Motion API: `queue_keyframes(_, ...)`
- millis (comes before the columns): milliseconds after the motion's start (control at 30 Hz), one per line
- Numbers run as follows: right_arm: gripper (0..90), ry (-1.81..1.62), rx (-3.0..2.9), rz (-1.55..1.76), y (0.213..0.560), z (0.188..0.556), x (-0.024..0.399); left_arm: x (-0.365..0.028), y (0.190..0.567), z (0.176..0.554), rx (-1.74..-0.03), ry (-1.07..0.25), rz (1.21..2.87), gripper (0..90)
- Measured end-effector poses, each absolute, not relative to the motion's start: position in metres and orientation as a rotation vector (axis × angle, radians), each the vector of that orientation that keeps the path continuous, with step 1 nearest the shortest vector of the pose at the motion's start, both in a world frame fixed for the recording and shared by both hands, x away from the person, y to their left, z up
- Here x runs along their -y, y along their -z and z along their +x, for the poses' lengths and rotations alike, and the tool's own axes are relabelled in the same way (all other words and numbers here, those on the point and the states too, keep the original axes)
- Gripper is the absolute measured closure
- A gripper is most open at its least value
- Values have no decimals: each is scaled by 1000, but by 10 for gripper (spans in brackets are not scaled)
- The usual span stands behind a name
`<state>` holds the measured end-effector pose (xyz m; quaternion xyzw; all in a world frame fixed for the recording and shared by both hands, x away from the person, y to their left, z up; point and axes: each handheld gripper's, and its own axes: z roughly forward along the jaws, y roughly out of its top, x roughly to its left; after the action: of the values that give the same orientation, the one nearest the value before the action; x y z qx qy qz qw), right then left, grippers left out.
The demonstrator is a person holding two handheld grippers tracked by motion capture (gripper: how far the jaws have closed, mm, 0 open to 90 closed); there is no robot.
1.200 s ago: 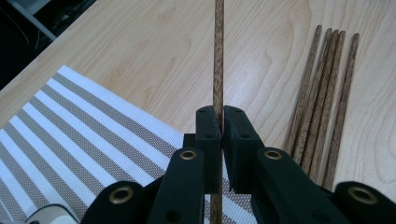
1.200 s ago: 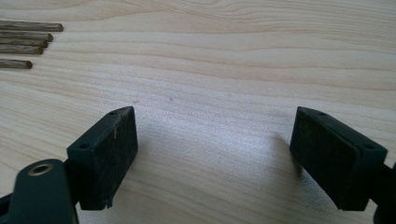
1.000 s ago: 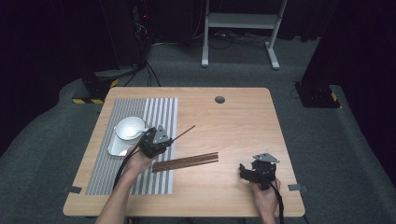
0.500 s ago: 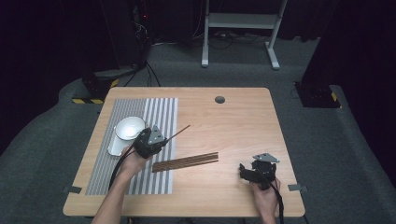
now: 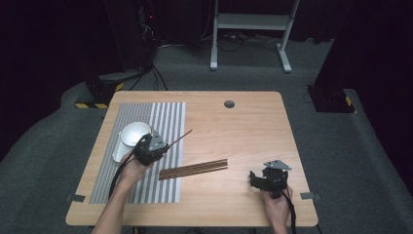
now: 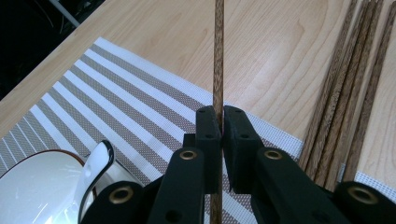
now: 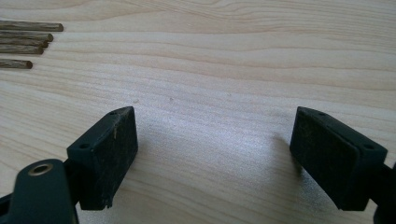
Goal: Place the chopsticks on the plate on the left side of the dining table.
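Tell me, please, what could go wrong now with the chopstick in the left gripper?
The left gripper pinches one chopstick far from its tip, so it may pivot or slip. The white cup lies on its side close by on the striped mat; a careless swing might roll it.

No readable text, label or number anywhere.

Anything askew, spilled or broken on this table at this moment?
Nothing stands out. The left claw is shut on one chopstick above the striped mat, the other chopsticks lie together half on the mat, the white cup lies on its side, and the right claw rests open on the table.
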<state>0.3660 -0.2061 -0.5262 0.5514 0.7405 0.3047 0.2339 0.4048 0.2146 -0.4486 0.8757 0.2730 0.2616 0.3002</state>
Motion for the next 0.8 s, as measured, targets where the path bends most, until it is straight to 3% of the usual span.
queue_keyframes(800, 147, -836, -2033, 1514, 526, 366, 206, -239, 450, 403, -788, -761, 2366, 849)
